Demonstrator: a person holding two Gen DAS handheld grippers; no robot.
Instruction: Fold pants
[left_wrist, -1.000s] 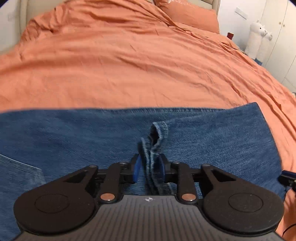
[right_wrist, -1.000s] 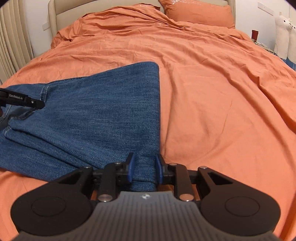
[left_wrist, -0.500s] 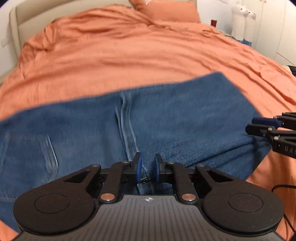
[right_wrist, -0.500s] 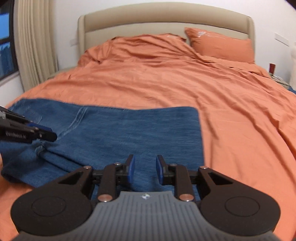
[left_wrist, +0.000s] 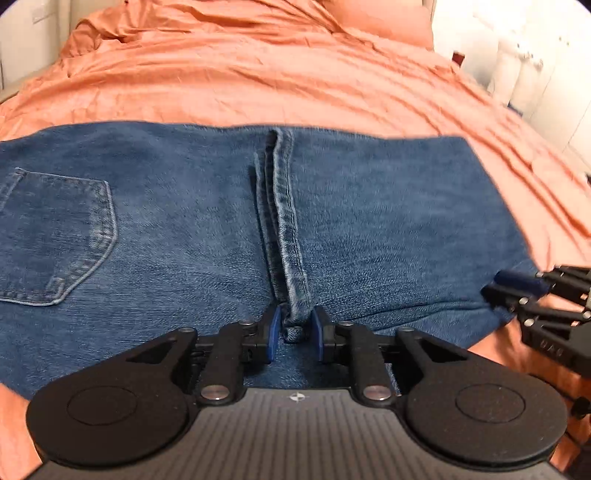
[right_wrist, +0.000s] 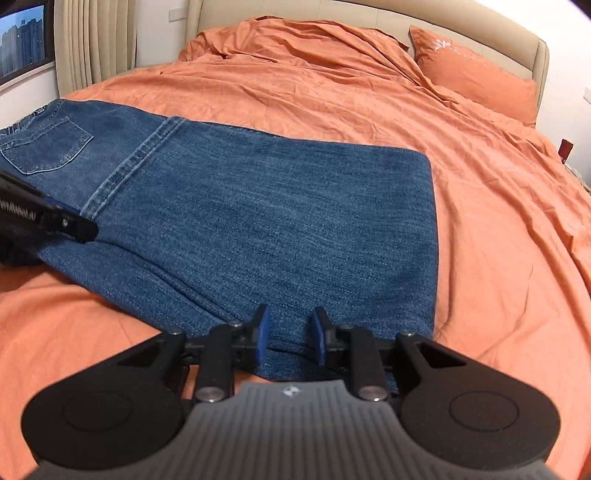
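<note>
Your jeans (left_wrist: 369, 221) lie flat on the orange bed (left_wrist: 295, 74), already doubled over once, with the hems laid across the seat; you are at the end of that first fold, letting go and about to start the second. Your left tool (left_wrist: 293, 330) sits at the near edge of the denim; the stacked hems (left_wrist: 284, 229) run straight ahead from between its fingers, and its jaws have just been opening, so the pads (left_wrist: 272, 332) stand a little off the cloth and grip nothing. Your right tool (right_wrist: 290, 332) straddles the near corner beside the folded edge (right_wrist: 430, 240); its jaws are parted with denim lying between and under them, not pinched as far as can be seen. The back pocket (left_wrist: 62, 236) lies well off to the left of your left tool. I judge the next move needs a fresh hold on the folded end with both tools, lifted evenly and carried toward the waistband; keep the layers together, since loose hems may slide.
</note>
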